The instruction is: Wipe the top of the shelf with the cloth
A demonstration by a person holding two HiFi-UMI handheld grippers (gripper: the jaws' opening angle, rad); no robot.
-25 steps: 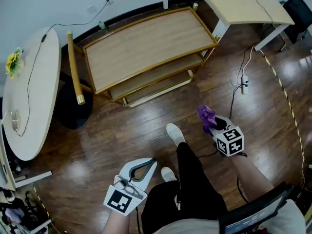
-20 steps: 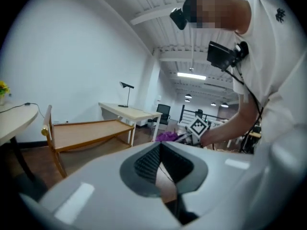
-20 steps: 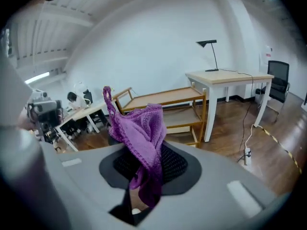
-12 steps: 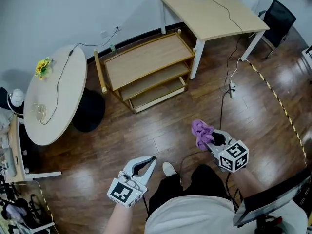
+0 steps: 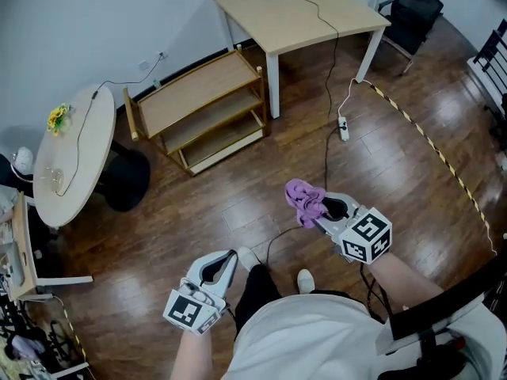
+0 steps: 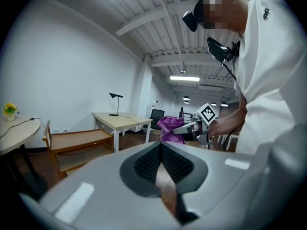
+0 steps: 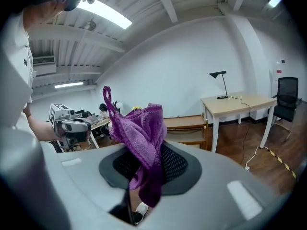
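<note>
The wooden shelf [image 5: 194, 93] stands far off by the back wall, with its flat top bare; it also shows as the shelf [image 6: 79, 139] and the shelf [image 7: 184, 123] in the gripper views. My right gripper [image 5: 315, 210] is shut on a purple cloth [image 5: 302, 199], which bunches up over its jaws as the cloth [image 7: 141, 140]. My left gripper [image 5: 218, 264] is held low at the person's left side, jaws shut with nothing between them. Both grippers are well away from the shelf.
A square wooden desk [image 5: 297, 10] with a lamp stands right of the shelf, an office chair [image 5: 412, 10] beyond it. A round white table [image 5: 67, 157] with flowers is at the left. A power strip [image 5: 343, 127] and cables lie on the wood floor.
The person has stepped back from the shelf, which now looks smaller and farther away. The right gripper still carries the cloth; the left stays shut.
</note>
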